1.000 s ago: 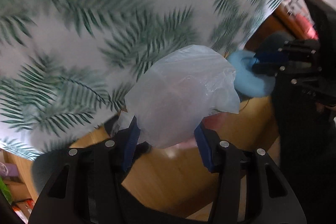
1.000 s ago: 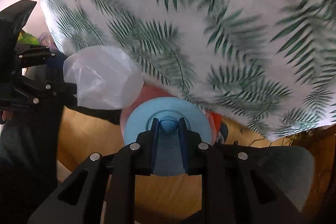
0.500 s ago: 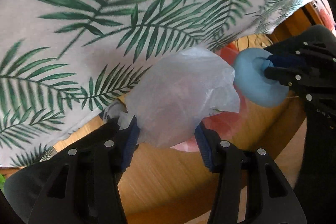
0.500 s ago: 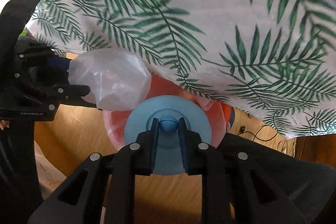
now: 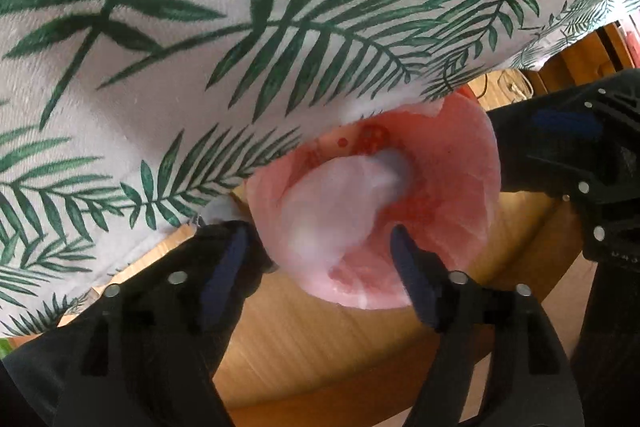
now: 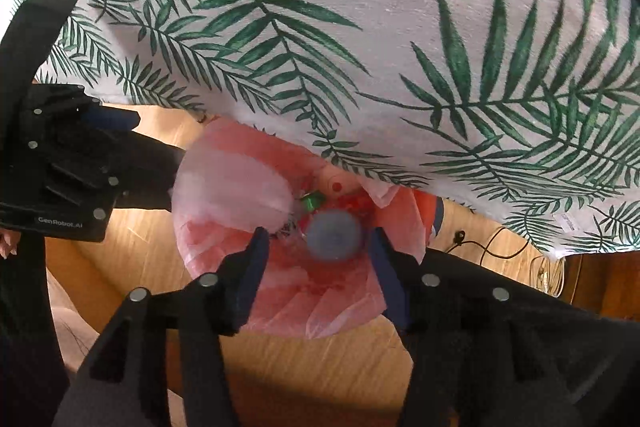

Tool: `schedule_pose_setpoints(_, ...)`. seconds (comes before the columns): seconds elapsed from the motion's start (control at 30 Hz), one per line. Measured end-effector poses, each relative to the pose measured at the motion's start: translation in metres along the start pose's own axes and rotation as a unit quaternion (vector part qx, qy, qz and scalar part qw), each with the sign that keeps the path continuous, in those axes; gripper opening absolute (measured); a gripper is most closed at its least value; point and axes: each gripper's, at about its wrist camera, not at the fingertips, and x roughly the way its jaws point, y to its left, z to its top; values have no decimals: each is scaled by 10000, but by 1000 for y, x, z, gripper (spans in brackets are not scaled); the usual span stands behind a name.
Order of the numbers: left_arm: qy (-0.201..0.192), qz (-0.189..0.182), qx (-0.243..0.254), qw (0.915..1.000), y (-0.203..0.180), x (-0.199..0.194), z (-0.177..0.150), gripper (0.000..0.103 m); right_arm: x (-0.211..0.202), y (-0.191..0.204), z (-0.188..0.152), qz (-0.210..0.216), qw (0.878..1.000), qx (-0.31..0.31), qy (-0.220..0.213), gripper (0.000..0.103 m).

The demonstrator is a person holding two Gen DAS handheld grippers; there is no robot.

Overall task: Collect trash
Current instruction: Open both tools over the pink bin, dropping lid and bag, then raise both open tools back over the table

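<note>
A bin lined with a pink bag (image 5: 452,195) (image 6: 340,291) stands on the floor under the table edge. A crumpled clear plastic bag (image 5: 332,211) (image 6: 232,191) lies in the bin's mouth. A blue lid-like disc (image 6: 334,235), blurred, is in the bin between my right fingers. My left gripper (image 5: 316,267) is open just above the bin, its fingers apart on either side of the clear bag without touching it. My right gripper (image 6: 318,259) is open over the bin. Red and green scraps (image 6: 316,201) lie inside.
A tablecloth with green palm leaves (image 5: 240,27) (image 6: 400,27) hangs over the table just above the bin. The wooden floor (image 5: 320,355) lies below. A black cable (image 6: 492,247) runs on the floor at the right. Each gripper's black body shows in the other's view.
Both grippers moved down to the bin and opened. The clear plastic bag left my left gripper and the blue disc left my right gripper; both are now in the bin.
</note>
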Motion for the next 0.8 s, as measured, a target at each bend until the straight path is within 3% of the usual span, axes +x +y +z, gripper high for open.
schedule_pose_setpoints(0.1, -69, -36, -27, 10000, 0, -10, -4, 78, -15, 2, -3, -27, 9998, -31, -203, 73)
schedule_pose_setpoints(0.17, -226, -60, -79, 9997, -2, -24, -9, 82, -37, 9, -5, -14, 9989, -118, -463, 80)
schedule_pose_setpoints(0.33, -1031, -216, -125, 9944, -18, -102, -27, 86, -122, 24, -21, -100, 9909, -359, -1294, 98)
schedule_pose_setpoints(0.43, -1842, -267, 53, 9825, -29, -185, -43, 97, -182, 27, -27, -101, 9820, -405, -1842, 98)
schedule_pose_setpoints(0.57, -2745, -137, 319, 9610, -39, -282, -48, 97, -279, 26, -13, -275, 9594, -516, -2761, 98)
schedule_pose_setpoints(0.63, -3037, 9, 420, 9518, -42, -319, -41, 97, -321, 20, 8, -358, 9475, -566, -3128, 98)
schedule_pose_setpoints(0.73, -3396, 89, 523, 9391, -36, -369, -17, 97, -357, 7, 55, -500, 9402, -625, -3310, 98)
schedule_pose_setpoints(0.8, -3465, 261, 539, 9362, -35, -381, 2, 97, -371, -7, 92, -653, 9365, -590, -3394, 98)
